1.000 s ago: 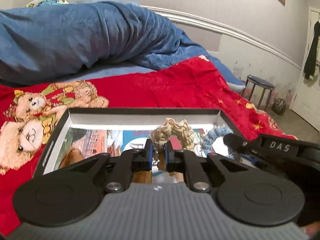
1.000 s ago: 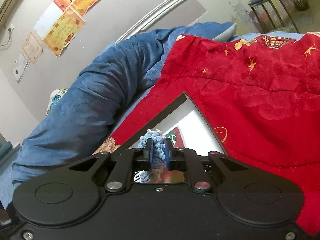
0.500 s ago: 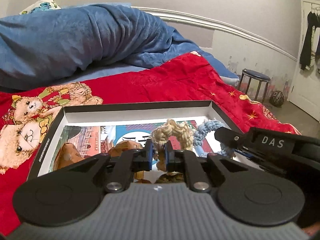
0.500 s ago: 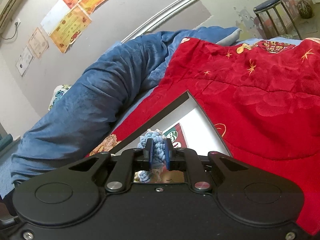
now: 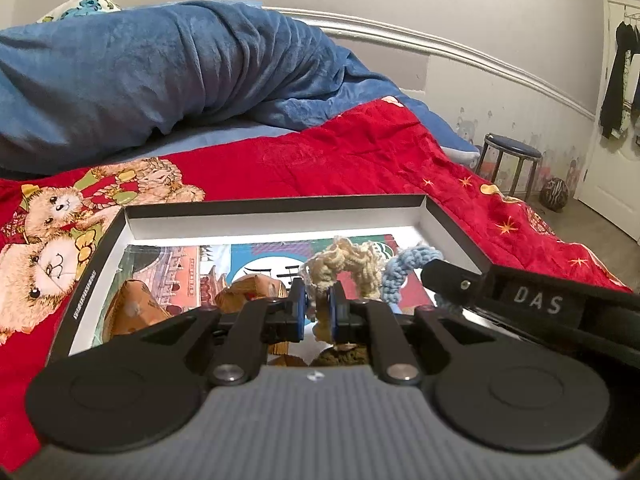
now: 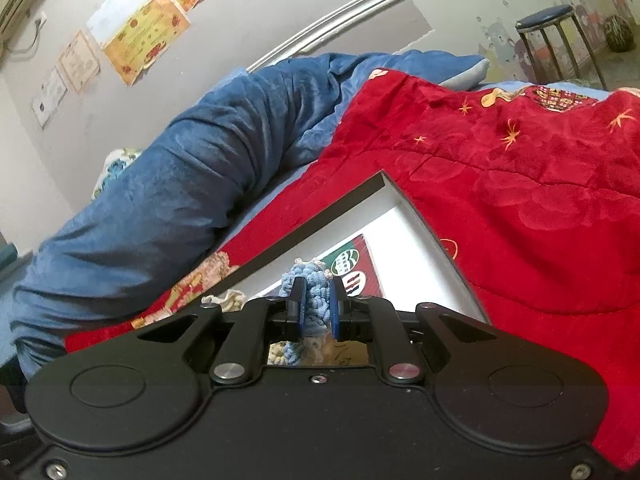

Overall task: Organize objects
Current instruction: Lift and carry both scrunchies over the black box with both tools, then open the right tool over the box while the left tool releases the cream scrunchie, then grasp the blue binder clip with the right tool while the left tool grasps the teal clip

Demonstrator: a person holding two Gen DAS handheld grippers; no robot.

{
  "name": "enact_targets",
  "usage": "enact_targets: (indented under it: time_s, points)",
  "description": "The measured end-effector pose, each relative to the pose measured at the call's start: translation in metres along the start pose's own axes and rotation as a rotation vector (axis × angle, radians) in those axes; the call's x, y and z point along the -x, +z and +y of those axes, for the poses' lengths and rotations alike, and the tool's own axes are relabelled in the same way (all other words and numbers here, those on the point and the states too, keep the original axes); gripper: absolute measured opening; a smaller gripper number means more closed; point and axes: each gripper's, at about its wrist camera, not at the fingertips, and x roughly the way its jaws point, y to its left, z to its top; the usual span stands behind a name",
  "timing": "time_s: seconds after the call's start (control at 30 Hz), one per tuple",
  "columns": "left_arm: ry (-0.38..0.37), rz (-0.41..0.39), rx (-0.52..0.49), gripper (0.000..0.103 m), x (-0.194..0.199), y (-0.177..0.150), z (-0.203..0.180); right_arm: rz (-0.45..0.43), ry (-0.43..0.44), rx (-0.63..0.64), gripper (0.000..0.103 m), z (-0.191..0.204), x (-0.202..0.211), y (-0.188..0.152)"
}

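Note:
A shallow black box with white inner walls lies on the red bedspread. My left gripper is shut on a cream crocheted scrunchie, held over the box. My right gripper is shut on a light blue crocheted scrunchie over the box's far right corner. In the left wrist view the blue scrunchie hangs just right of the cream one, with the right gripper's black body beside it. Brown wrapped items and printed cards lie inside the box.
A rumpled blue blanket lies along the wall behind the box. The red bedspread with teddy bear prints surrounds it. A dark stool and a ball stand on the floor at the right, near a white door.
The left wrist view has drawn back and tilted slightly, showing more of the box. Both scrunchies remain gripped over it; the right view rolled a little.

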Motion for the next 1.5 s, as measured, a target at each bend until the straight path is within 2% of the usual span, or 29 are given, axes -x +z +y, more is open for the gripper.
enact_targets:
  time_s: [0.27,0.33,0.37,0.47,0.5,0.57,0.67,0.8,0.97,1.03,1.13,1.33,1.43,1.5]
  points:
    - [0.0,0.027,-0.002,0.018,-0.008,-0.005,0.0,0.013,-0.011,0.022,0.012,0.003,-0.001,-0.001]
    - [-0.001,0.031,-0.001,0.021,-0.008,-0.006,0.001,0.016,-0.013,0.021,0.012,0.003,-0.001,-0.001]
    - [0.0,0.03,-0.006,0.026,-0.008,-0.006,0.001,0.016,-0.013,0.02,0.012,0.003,-0.001,-0.001]
    - [-0.007,0.032,-0.011,0.029,-0.006,-0.007,0.0,0.02,-0.014,0.017,0.013,0.002,-0.001,0.0]
    - [-0.016,0.032,-0.008,0.039,-0.005,-0.007,0.001,0.02,-0.014,0.015,0.013,0.002,-0.001,0.0]
    - [-0.024,0.03,-0.01,0.046,-0.003,-0.006,0.001,0.017,-0.019,0.009,0.016,0.002,0.0,0.0]
    - [-0.037,0.015,-0.02,0.062,0.004,-0.004,0.002,0.015,-0.029,0.018,0.019,0.004,0.002,-0.001]
    - [-0.063,-0.037,-0.051,0.077,0.019,-0.001,0.004,-0.003,0.018,-0.018,0.046,0.002,0.01,0.003]
    - [-0.075,-0.118,-0.125,0.081,0.051,0.003,0.008,-0.042,0.015,0.018,0.06,0.009,0.032,0.016]
    - [-0.089,-0.139,-0.169,0.082,0.066,0.004,0.007,-0.072,0.02,0.039,0.071,0.014,0.047,0.024]
    - [-0.116,-0.143,-0.227,0.083,0.084,-0.001,0.005,-0.106,-0.021,0.055,0.079,0.021,0.074,0.027]
    - [-0.156,-0.055,-0.233,0.083,0.091,-0.029,-0.003,-0.065,-0.1,0.101,0.082,0.017,0.112,-0.006]
    - [-0.156,-0.005,-0.22,0.083,0.082,-0.049,-0.008,-0.026,-0.102,0.052,0.082,0.008,0.111,-0.016]
    - [-0.162,0.034,-0.21,0.078,0.073,-0.061,-0.009,-0.014,-0.101,0.057,0.082,0.006,0.109,-0.021]
